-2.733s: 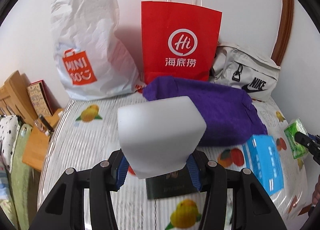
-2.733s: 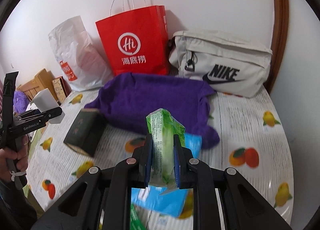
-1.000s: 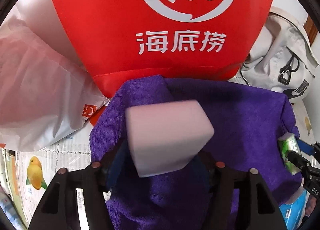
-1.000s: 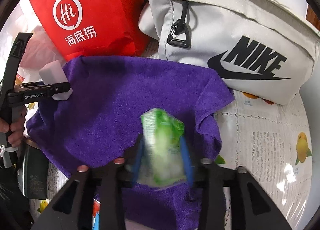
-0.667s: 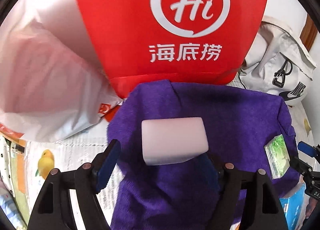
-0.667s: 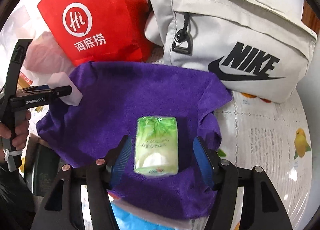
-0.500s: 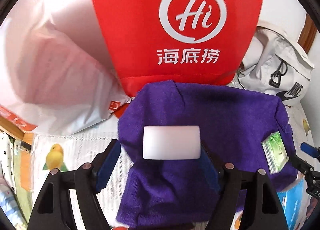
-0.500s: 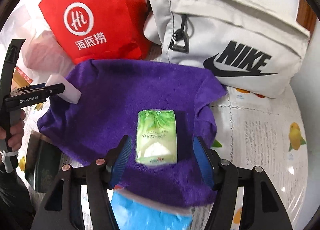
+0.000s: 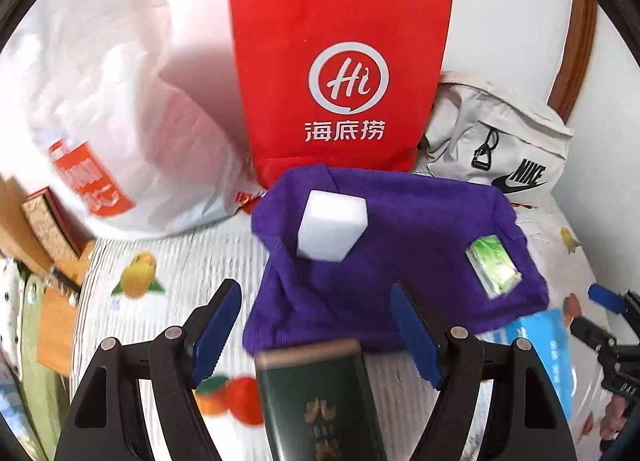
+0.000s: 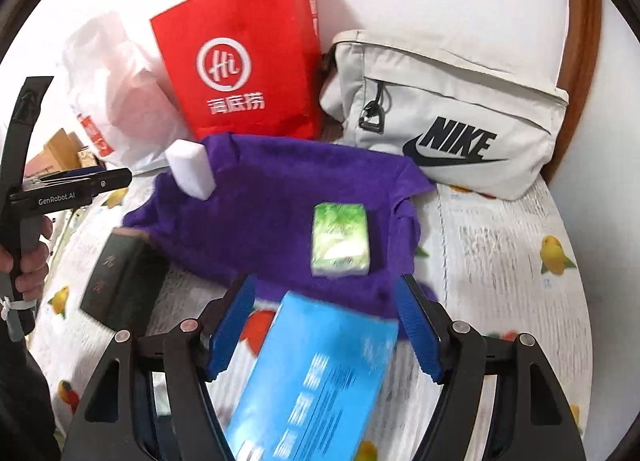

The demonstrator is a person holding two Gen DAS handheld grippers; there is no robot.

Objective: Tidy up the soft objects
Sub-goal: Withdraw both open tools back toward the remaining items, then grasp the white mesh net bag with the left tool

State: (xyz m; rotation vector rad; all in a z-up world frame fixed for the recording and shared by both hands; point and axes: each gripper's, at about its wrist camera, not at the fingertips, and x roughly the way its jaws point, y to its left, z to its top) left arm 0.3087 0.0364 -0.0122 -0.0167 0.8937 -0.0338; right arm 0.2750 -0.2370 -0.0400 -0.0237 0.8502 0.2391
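Both grippers held over the fruit-print tablecloth (image 9: 168, 261), both empty. Left gripper (image 9: 316, 325): jaws apart, nothing between the blue pads (image 9: 218, 325); they've just been opening, then levelled off. White sponge block (image 9: 332, 225) sits ahead of it, slightly left of the centreline, standing on the purple towel (image 9: 400, 261) near the towel's far left corner, clear of the pads. Green tissue pack (image 9: 494, 265) lies flat on the same towel, ahead and to the right of the left gripper, well apart from the sponge. Dark green box (image 9: 316, 401) lies on the cloth right under the left gripper, between the two fingers in view, blurred; can't tell if it touches anything. Right gripper (image 10: 324, 325): jaws also spread and have just been opening wider, pads (image 10: 416, 325) off everything. Tissue pack (image 10: 340, 239) is just ahead of it, near centre, on the towel's near right part. Blue tissue packet (image 10: 316, 377) lies below and between the right gripper's fingers, its far edge at the towel's near edge, blurred. Beyond both grippers, against the wall: red Haidilao paper bag (image 9: 340, 77) upright behind the towel, white plastic shopping bag (image 9: 104, 109) to its left, pale Nike bag (image 10: 448, 117) to its right. In the right wrist view the left gripper (image 10: 116, 179) shows at far left, held in a hand (image 10: 30, 261).
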